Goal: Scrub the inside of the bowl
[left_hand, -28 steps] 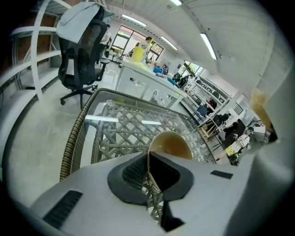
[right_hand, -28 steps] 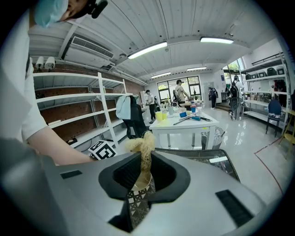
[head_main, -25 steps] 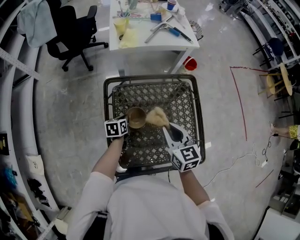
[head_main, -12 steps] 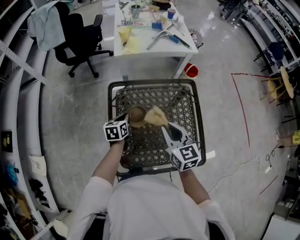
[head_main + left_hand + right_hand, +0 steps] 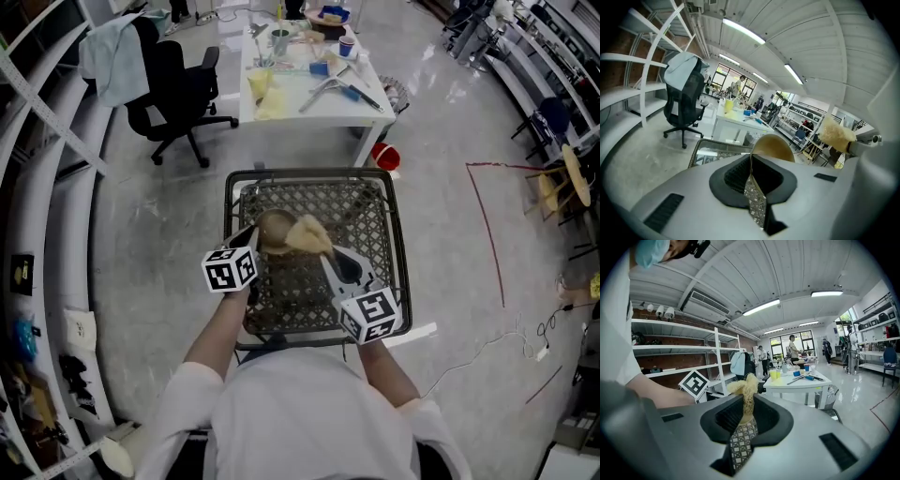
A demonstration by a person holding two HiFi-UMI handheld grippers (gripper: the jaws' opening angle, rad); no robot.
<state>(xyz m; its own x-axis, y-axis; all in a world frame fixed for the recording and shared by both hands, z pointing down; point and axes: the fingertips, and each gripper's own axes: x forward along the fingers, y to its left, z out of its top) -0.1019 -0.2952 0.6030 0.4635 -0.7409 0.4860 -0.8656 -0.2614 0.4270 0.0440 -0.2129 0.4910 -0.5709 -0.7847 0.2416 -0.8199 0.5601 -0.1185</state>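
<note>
Above the lattice-top table point(image 5: 309, 174), left gripper point(image 5: 751, 161) jaws are clamped on the tan bowl point(image 5: 273, 231) (rim only). Right gripper point(image 5: 745, 416) jaws pinch a fibrous scrubber point(image 5: 307, 234), just beside the bowl.

Pretty bright, evenly lit by ceiling tube lights point(image 5: 743, 32). Glare is thrown off the glossy floor point(image 5: 441, 122); edges are warped fisheye-style, corners blacked out.

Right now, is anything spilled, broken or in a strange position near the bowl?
Nothing stands out. The left gripper is shut on the rim of the bowl, held over the mesh table; the right gripper is shut on the fibrous scrubber, just beside the bowl. No spill or damage shows.
</note>
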